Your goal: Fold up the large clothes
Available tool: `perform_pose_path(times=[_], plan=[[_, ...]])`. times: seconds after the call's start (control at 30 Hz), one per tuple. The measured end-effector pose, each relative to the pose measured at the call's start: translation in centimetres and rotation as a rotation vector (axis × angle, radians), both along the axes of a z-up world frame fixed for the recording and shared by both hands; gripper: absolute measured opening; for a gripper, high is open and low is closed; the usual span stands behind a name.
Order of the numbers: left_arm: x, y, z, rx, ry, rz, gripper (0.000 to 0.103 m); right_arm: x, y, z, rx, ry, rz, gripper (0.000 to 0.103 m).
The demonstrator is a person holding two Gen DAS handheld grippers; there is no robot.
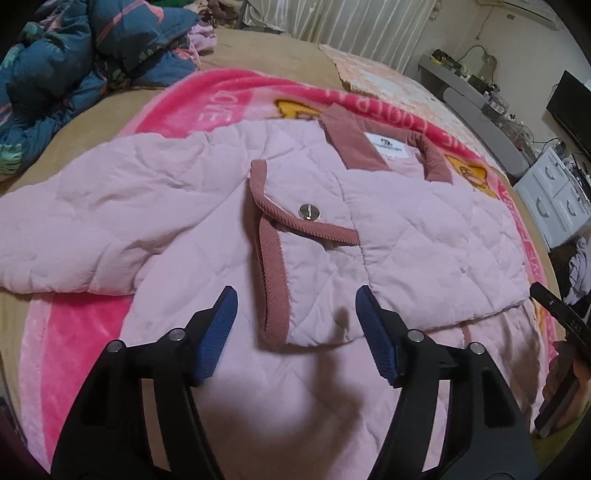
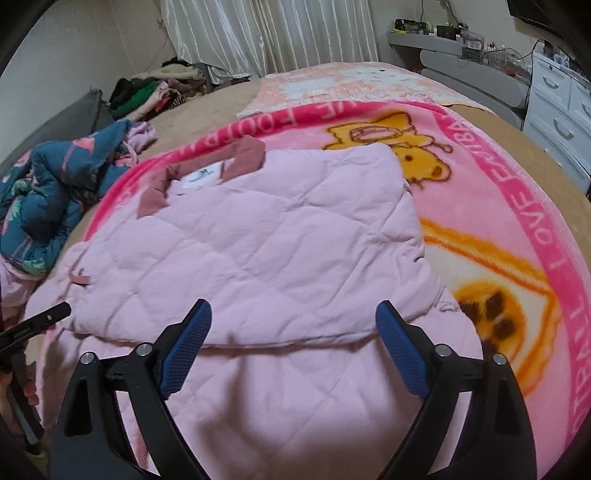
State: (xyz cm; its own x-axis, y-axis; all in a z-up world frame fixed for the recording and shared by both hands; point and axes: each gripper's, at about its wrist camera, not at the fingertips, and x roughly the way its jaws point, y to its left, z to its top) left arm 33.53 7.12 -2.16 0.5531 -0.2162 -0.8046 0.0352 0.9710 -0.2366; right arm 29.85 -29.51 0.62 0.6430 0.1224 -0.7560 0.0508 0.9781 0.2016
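— On the bed [image 2: 207,122]?
— Lies on a blanket [image 2: 491,206], the jacket [image 2: 273,236], collar [image 1: 384,147] toward the far end, near the curtains [image 2: 266,33].
— Left of it?
— Stretches out leftward, one sleeve [image 1: 74,221]; beyond that, heaped on the bed, a quilt [image 1: 74,62].
— Right side?
— Folded over the jacket's front, with a pocket flap [image 1: 295,206] just left of the fold.
— Off the bed?
— Stands to the right, a set of drawers [image 2: 561,110], behind it a shelf [image 2: 428,40].
— In front?
— Hover over the near hem, left claw [image 1: 295,332] and right claw [image 2: 295,347], both spread wide.
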Motion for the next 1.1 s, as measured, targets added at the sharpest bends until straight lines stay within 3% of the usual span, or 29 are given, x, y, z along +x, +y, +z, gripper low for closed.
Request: perform_pose_path(times=[0.03, 0.1, 0.13, 0.67, 1.1], plan=[[-0.2, 0.1, 0.4, 0.006, -0.005, 0.004, 0.067, -0.5, 0.4, 0.6, -0.010, -0.021, 0.000, 0.097], [-0.8, 0.4, 1.2, 0.025, -0.020, 0.019, 0.089, -1.1, 0.8, 1.1, -0.013, -0.038, 0.005, 0.098], [-1.1, 0.6, 1.5, 0.035, -0.026, 0.027, 0.094, -1.4, 1.2, 1.5, -0.020, -0.045, 0.010, 0.098], [-4.4, 6.4, 4.6, 0.080, -0.066, 0.177, 0.094, -3.4, 8.5, 5.4, -0.038, -0.087, 0.124, 0.098], [-5.6, 14.7, 5.1, 0.107, -0.095, 0.360, 0.094, -2.8, 16.7, 8.1, -0.065, -0.120, 0.226, 0.098]])
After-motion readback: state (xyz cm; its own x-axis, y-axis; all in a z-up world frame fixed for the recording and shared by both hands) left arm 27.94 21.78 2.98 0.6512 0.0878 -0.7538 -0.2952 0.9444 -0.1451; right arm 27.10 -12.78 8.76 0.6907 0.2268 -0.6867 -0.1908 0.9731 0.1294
